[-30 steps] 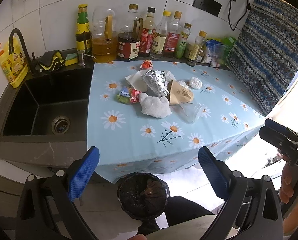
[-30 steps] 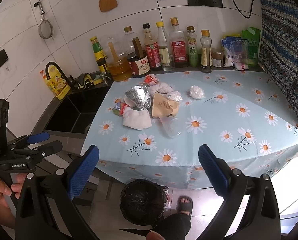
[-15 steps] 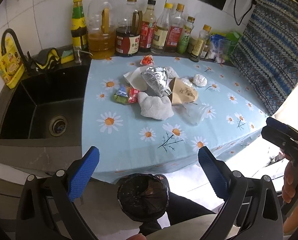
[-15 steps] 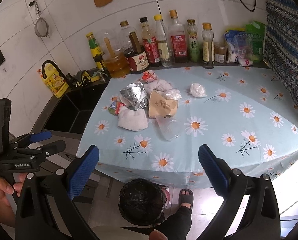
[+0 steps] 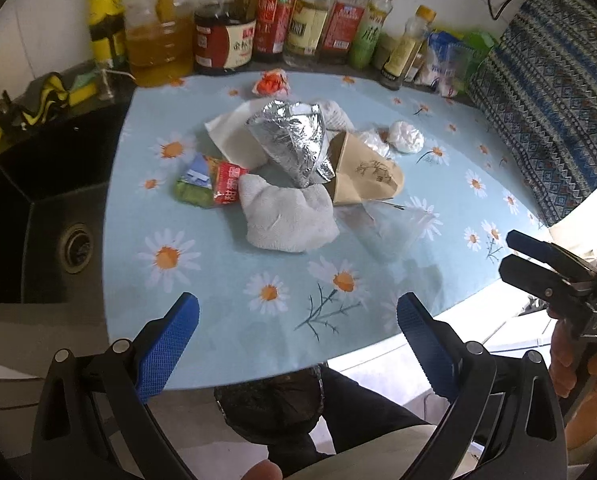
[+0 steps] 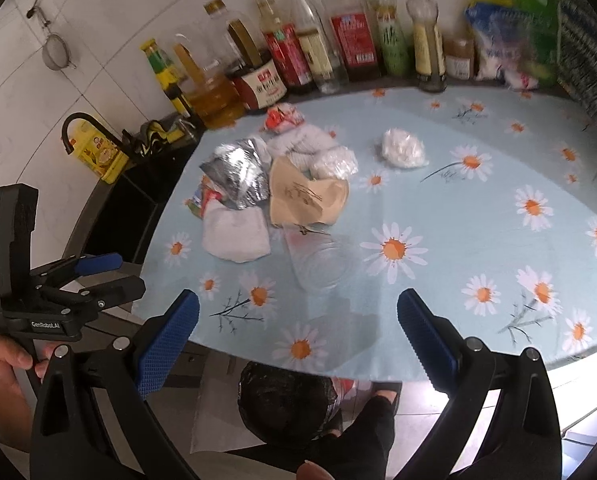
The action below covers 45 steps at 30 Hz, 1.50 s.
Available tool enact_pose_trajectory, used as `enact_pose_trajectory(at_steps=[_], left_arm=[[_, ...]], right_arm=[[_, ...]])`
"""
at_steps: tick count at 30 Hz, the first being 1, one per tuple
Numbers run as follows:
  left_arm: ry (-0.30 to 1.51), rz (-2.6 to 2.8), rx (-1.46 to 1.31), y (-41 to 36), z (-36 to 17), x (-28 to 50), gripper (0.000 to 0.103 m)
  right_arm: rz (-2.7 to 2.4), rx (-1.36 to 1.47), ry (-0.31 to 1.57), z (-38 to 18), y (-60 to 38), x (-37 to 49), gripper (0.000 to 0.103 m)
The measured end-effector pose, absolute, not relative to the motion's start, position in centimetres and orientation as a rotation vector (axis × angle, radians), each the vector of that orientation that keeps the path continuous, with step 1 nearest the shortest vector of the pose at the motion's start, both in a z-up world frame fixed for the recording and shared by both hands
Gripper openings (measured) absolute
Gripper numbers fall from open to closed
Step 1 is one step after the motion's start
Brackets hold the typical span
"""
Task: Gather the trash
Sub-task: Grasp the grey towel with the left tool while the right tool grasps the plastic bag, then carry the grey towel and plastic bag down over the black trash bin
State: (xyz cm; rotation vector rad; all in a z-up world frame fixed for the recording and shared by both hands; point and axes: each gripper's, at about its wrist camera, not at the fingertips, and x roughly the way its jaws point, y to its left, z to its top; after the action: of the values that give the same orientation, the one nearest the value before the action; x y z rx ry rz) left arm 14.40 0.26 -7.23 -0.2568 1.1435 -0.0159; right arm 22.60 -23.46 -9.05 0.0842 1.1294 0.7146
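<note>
Both grippers have moved in closer over the surface (image 5: 226, 280): the left gripper (image 5: 297, 322) and right gripper (image 6: 297, 320) hang spread and empty, so no pickup has begun. The trash pile lies ahead: white crumpled towel (image 5: 288, 220), foil wrapper (image 5: 292, 142), brown paper bag (image 5: 364, 174). A black-lined bin (image 6: 286, 404) waits below; sauce bottles (image 6: 350, 44) line the tiled wall.

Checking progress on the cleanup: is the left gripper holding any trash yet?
No, the left gripper is open and empty above the tablecloth.

Black left gripper (image 5: 297, 330) and right gripper (image 6: 297, 330) with blue ribbed pads (image 5: 166, 346), silver screws, white "GenRoboLAI" lettering; bare-skinned hands.
</note>
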Motion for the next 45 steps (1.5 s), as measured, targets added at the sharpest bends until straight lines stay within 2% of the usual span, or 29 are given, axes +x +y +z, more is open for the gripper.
enact_pose_trajectory(at_steps=[11,20,23,24,27,36,39,45], left_arm=[[1.238,-0.023,-0.268,0.5,-11.7,20.3,0.095],[1.271,-0.014,-0.283,1.0,-13.9,23.7,0.095],[1.299,-0.016,-0.291,1.1,-14.8,24.4,0.084],[1.307,-0.016,-0.289,1.1,-15.1,24.6,0.079],[1.315,-0.012,-0.291,1.2,-15.7,24.8,0.069],[1.28,-0.034,-0.308,1.4,-15.2,24.1,0.037],[1.27,-0.042,-0.319,1.3,-14.8,23.8,0.033],[1.261,-0.054,-0.32,0.9,-14.2,22.7,0.032]], right_arm=[[0.78,0.137,1.258,-14.7,-21.6,27.5,0.091],[0.803,0.169,1.304,-16.9,-20.6,29.7,0.077],[0.81,0.171,1.324,-17.4,-20.4,29.9,0.073],[0.812,0.169,1.327,-17.5,-20.3,30.0,0.068],[0.818,0.16,1.335,-17.8,-20.1,30.1,0.063],[0.827,0.144,1.314,-17.6,-20.0,29.4,0.061],[0.825,0.145,1.304,-17.2,-20.1,29.2,0.061],[0.819,0.144,1.29,-16.7,-20.3,28.5,0.061]])
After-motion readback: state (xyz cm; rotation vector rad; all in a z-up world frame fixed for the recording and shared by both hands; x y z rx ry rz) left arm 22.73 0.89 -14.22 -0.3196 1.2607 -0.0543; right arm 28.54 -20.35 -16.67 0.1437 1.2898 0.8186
